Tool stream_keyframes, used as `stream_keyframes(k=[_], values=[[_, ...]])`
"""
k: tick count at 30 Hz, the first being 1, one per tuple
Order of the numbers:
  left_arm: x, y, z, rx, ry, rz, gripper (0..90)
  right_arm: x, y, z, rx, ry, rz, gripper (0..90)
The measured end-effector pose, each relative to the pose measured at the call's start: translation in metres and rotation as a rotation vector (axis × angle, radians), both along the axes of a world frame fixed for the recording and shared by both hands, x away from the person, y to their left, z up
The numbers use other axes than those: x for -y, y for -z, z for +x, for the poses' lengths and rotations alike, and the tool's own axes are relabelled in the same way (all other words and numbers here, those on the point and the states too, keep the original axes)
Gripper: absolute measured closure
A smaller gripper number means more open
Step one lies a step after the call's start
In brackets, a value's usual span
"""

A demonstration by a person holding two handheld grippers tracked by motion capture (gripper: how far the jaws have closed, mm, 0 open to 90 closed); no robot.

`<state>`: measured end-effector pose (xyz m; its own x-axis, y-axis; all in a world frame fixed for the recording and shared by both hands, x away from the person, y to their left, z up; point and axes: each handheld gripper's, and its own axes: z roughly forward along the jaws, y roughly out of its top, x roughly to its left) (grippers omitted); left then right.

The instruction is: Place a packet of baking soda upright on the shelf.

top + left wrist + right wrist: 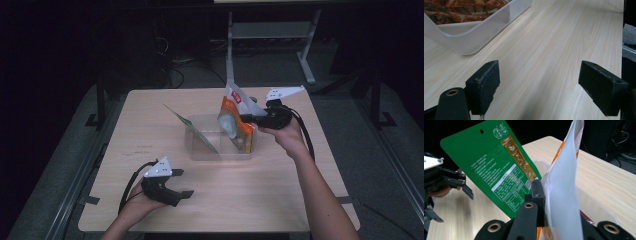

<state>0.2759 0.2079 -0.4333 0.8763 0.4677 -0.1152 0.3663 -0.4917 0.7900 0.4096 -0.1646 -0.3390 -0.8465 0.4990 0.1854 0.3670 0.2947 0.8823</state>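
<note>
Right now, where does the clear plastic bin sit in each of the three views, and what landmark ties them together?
High view: the clear plastic bin sits mid-table, left of the right gripper, which is shut on the orange-and-white pouch.
Left gripper view: a bin corner at top left.
Right gripper view: its rim right of centre, behind the pouch.
Shared landmark: the light wooden table.

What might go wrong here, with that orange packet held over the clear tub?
1. The right gripper pinches the orange packet by a thin edge, so it may slip out as it goes into the tub.
2. The green packet leans steeply in the tub; a nudge from the orange one might tip it out.
3. The left gripper rests open, away from the tub, so a push could slide the tub.
</note>
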Motion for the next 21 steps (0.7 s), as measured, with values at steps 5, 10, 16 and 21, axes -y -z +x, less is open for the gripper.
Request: stream_keyframes(k=[5,10,16,21], values=[[0.001,0.000,0.000,0.000,0.002,0.002,16.9,0.003,0.001,-0.003,0.006,0.016,0.003,89.9],[0.000,-0.001,0.000,0.004,-0.001,0.000,16.9,0.005,-0.001,-0.005,0.022,0.027,0.013,89.9],[0.000,-0.001,0.000,0.003,-0.001,-0.001,16.9,0.004,-0.003,-0.006,0.023,0.033,0.013,89.9],[0.001,-0.001,-0.001,0.003,0.001,-0.004,16.9,-0.005,0.010,-0.003,0.004,0.035,-0.031,89.8]])
